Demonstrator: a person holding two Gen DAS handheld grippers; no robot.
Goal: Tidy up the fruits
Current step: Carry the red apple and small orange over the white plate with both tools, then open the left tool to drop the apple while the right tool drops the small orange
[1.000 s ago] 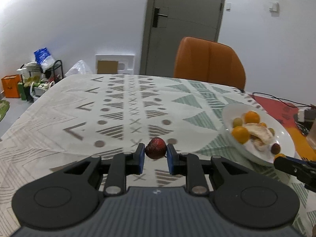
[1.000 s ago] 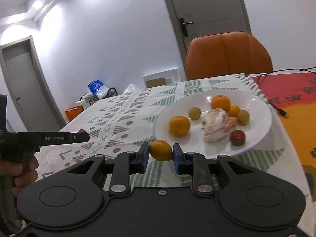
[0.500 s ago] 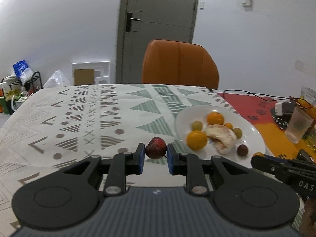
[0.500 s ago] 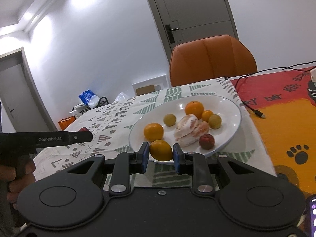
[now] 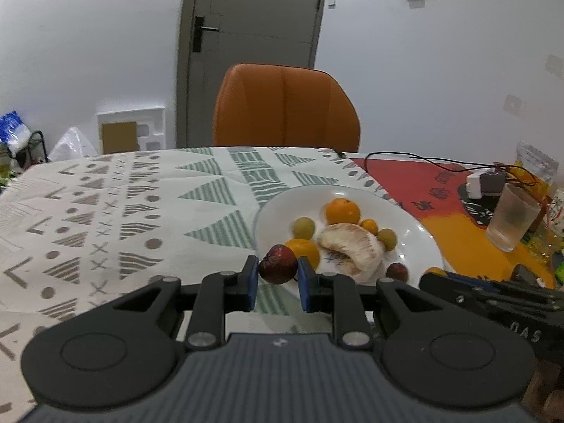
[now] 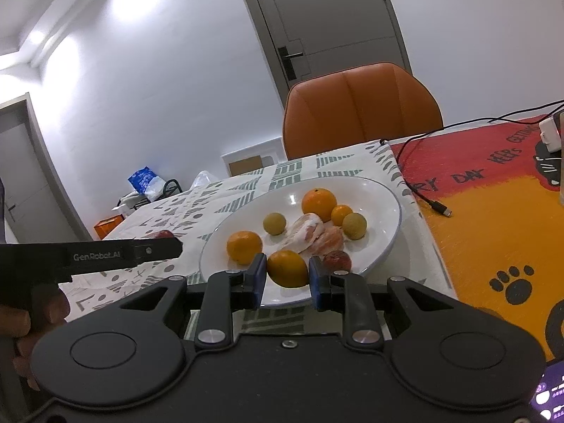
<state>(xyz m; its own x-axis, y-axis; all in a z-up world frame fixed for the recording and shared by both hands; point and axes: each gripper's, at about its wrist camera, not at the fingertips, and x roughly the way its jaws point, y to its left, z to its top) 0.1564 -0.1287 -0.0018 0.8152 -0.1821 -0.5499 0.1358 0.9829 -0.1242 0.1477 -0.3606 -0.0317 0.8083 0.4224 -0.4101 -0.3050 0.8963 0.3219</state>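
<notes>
My left gripper (image 5: 277,278) is shut on a dark red fruit (image 5: 277,264) and holds it above the near left rim of the white plate (image 5: 416,236). My right gripper (image 6: 287,280) is shut on a small orange (image 6: 287,268) over the plate's near rim (image 6: 391,211). The plate holds oranges (image 6: 319,202), yellow-green fruits (image 6: 274,223), a peeled pomelo piece (image 6: 313,232) and a red fruit (image 6: 337,260). The left gripper shows in the right wrist view (image 6: 155,250), and the right gripper shows at the right of the left wrist view (image 5: 437,276).
The plate sits on a patterned tablecloth (image 5: 105,211). An orange chair (image 5: 285,109) stands behind the table. A red and orange mat (image 6: 493,218) with a cable (image 6: 437,206), a charger (image 5: 483,183) and a frosted cup (image 5: 511,218) lies to the right.
Both grippers have moved toward the plate with their fruits held. The left one swung right, so the plate is now straight ahead. The right one came over the plate's near rim.
</notes>
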